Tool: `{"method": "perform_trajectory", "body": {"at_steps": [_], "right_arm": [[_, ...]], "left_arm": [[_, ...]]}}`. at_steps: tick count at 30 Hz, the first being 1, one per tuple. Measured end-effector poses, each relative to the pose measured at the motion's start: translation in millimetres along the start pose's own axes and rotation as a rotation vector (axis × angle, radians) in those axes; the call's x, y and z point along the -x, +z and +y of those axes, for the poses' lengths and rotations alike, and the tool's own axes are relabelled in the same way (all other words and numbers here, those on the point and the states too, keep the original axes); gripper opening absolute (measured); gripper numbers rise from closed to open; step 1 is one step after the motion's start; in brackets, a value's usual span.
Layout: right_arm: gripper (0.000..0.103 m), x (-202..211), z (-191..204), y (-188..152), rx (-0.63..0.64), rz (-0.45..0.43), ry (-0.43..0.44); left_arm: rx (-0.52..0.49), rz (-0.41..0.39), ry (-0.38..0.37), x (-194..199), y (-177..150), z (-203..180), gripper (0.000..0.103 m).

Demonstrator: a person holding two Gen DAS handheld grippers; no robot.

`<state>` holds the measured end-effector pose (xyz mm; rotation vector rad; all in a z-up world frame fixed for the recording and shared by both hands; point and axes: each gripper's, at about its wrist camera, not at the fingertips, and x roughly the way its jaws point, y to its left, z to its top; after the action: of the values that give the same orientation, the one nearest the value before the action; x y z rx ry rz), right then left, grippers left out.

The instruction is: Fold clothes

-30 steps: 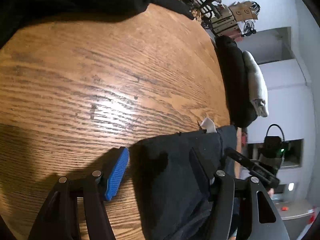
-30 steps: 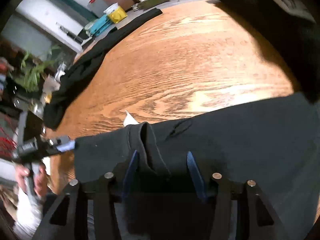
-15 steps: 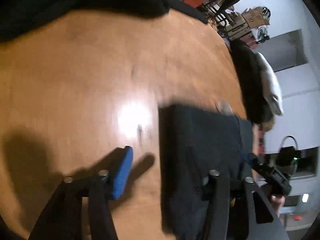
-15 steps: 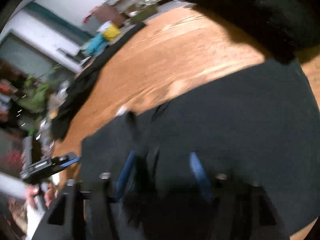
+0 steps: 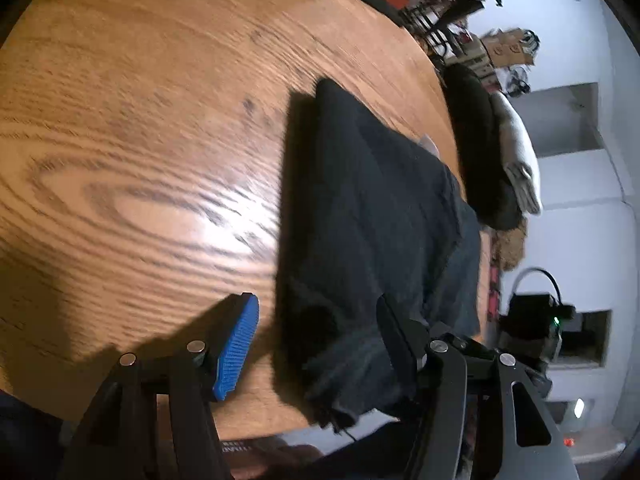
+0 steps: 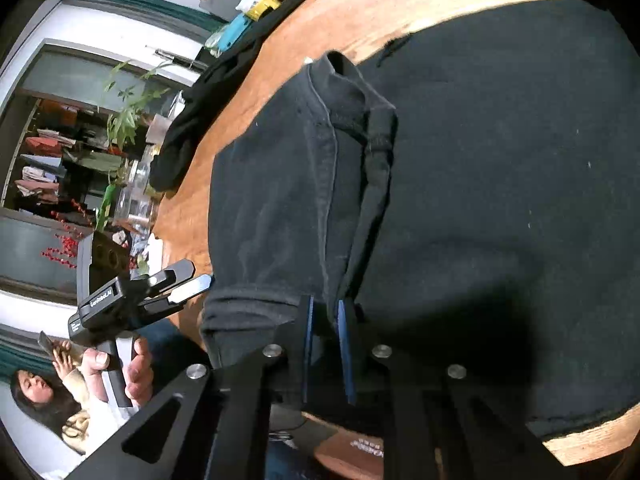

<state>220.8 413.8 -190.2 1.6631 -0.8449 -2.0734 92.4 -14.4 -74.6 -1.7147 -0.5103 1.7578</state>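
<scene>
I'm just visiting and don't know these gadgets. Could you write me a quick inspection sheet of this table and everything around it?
Surface: round wooden table, bare grain with a light glare.
Job's things: dark garment spread at the near edge, partly folded, a ridge of cloth raised.
Clutter: another dark cloth at the far edge; stacked dark and pale clothes beside the garment.
Grippers: left gripper jaws opening, straddling the garment's corner, blue pad clear of the cloth; right gripper jaws closing on the raised ridge.
Cables: nothing seen on the table.
Surroundings: plant, shelves, boxes, a seated person in the background.
</scene>
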Motion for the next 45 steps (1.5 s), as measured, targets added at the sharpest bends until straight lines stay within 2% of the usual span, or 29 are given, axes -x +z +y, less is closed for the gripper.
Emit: {"method": "perform_trajectory", "body": {"at_steps": [1,3,5,7,9,10,11,13,15,18,20,22,23,27,29,31,32,33,34,37,39,41,43,45], "right_arm": [[0.028,-1,-1,0,-0.007,0.005,0.004],[0.040,8,-7,0,-0.036,-0.040,0.034],[0.054,18,-16,-1,-0.074,-0.092,0.062],[0.055,26,-25,-2,-0.119,-0.136,0.082],[0.060,27,-31,-1,-0.159,-0.142,0.092],[0.060,27,-34,-1,-0.177,-0.141,0.103],[0.061,28,-34,-2,-0.183,-0.138,0.112],[0.063,28,-30,-2,-0.166,-0.137,0.127],[0.066,24,-21,-1,-0.140,-0.134,0.137],[0.066,25,0,0,-0.062,-0.155,0.129],[0.066,30,12,1,-0.011,-0.181,0.145],[0.066,33,24,4,0.036,-0.201,0.177],[0.066,32,30,5,0.059,-0.201,0.182],[0.057,15,44,8,0.093,-0.127,0.261],[0.053,2,43,7,0.074,-0.064,0.294],[0.048,-11,36,6,0.040,-0.009,0.230],[0.037,-17,25,4,0.005,0.014,0.164],[0.010,-20,13,2,-0.031,0.029,0.115],[0.009,-17,2,0,-0.064,0.029,0.110],[0.011,-5,-7,-3,-0.086,0.029,0.111],[0.036,4,-4,-7,-0.079,0.016,0.127],[0.052,23,0,-10,-0.061,-0.032,0.106],[0.053,36,3,-11,-0.047,-0.067,0.086],[0.048,37,5,-9,-0.049,-0.055,0.087]], "left_arm": [[-0.008,0.008,-0.008,-2,-2,-2,0.062],[-0.023,0.020,-0.029,-6,-7,-5,0.063],[-0.037,0.020,-0.040,-8,-9,-9,0.071],[-0.058,0.030,-0.037,-9,-11,-15,0.073],[-0.089,0.068,-0.012,-10,-11,-19,0.070],[-0.112,0.083,0.015,-10,-10,-20,0.036],[-0.124,0.094,0.036,-9,-8,-20,0.016],[-0.119,0.110,0.048,-3,-2,-13,0.016],[-0.101,0.115,0.022,8,1,-3,0.016],[-0.039,0.123,0.009,16,3,11,0.027],[0.030,0.086,0.043,18,5,20,0.055],[0.066,0.045,0.015,23,6,26,0.070],[0.081,0.025,-0.003,25,7,28,0.073],[0.130,-0.033,-0.078,33,7,37,0.074],[0.134,-0.026,-0.080,32,8,39,0.074],[0.128,-0.004,-0.082,33,9,44,0.074],[0.122,0.006,-0.085,33,11,45,0.075],[0.113,0.014,-0.086,31,10,42,0.075],[0.105,0.017,-0.086,31,7,40,0.075],[0.102,-0.007,-0.087,32,11,40,0.075],[0.106,-0.038,-0.079,28,17,40,0.075],[0.100,-0.040,-0.087,26,15,41,0.075],[0.089,-0.038,-0.094,24,14,39,0.075],[0.078,-0.040,-0.097,21,10,36,0.075]]}}
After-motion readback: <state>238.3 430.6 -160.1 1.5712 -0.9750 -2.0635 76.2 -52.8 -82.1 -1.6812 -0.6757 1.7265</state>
